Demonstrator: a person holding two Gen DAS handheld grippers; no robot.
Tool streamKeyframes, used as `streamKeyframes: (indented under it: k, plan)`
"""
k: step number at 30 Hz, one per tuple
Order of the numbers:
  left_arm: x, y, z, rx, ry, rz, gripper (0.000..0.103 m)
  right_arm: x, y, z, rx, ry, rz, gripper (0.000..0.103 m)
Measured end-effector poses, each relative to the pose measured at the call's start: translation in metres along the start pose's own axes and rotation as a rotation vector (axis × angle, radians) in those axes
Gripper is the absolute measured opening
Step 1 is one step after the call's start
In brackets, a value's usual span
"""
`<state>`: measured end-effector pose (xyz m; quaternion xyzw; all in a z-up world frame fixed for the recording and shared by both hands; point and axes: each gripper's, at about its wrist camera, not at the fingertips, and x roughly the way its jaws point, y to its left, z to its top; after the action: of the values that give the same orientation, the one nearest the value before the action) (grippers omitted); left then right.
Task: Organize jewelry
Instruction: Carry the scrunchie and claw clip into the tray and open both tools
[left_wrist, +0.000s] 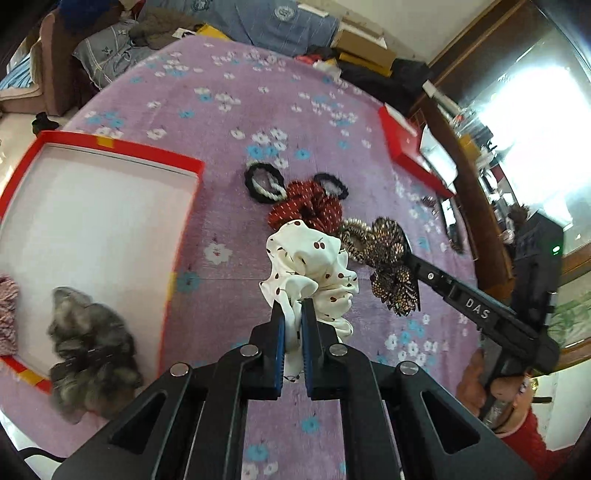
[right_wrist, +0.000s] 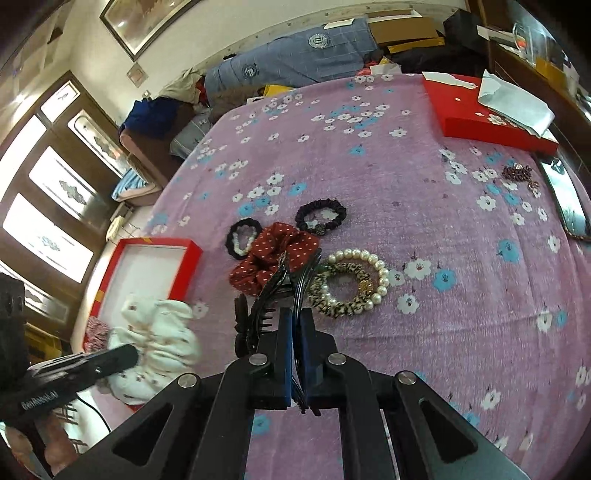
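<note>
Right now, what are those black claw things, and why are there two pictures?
They are two grabbers that a person holds, one in each hand. Each has a camera looking along its fingers, so you get two pictures. The left grabber pinches a white scrunchie with cherries. The right grabber pinches a black hair clip with a sparkly bow. On the purple blanket lie a red scrunchie, black hair ties and a pearl bracelet. The red box already holds a grey scrunchie.

A framed picture (right_wrist: 147, 22) hangs above blue bedding (right_wrist: 295, 62) and cardboard boxes (right_wrist: 406, 31).
</note>
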<state>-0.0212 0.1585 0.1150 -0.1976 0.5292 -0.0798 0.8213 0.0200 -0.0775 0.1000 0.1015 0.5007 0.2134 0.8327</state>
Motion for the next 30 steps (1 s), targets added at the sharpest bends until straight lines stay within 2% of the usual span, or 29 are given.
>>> streamKeyframes:
  k: [4, 8, 13, 18, 24, 30]
  plan:
    - [-0.029, 0.024, 0.005, -0.016, -0.047, 0.023, 0.007, -0.005, 0.014, 0.0, 0.01, -0.003, 0.013, 0.005]
    - [-0.052, 0.065, 0.016, -0.048, -0.096, 0.089, 0.007, -0.003, 0.034, 0.001, 0.001, -0.002, 0.03, 0.005]
    - [-0.065, 0.125, 0.035, -0.122, -0.104, 0.147, 0.007, 0.008, 0.068, 0.005, -0.015, 0.01, 0.07, 0.005]
    - [-0.064, 0.177, 0.059, -0.15, -0.106, 0.196, 0.007, 0.033, 0.113, 0.013, -0.032, 0.03, 0.107, 0.005]
    - [-0.049, 0.22, 0.084, -0.151, -0.094, 0.229, 0.007, 0.073, 0.166, 0.022, -0.063, 0.058, 0.133, 0.005]
    - [-0.024, 0.251, 0.103, -0.146, -0.047, 0.262, 0.008, 0.121, 0.193, 0.03, -0.081, 0.093, 0.082, 0.005]
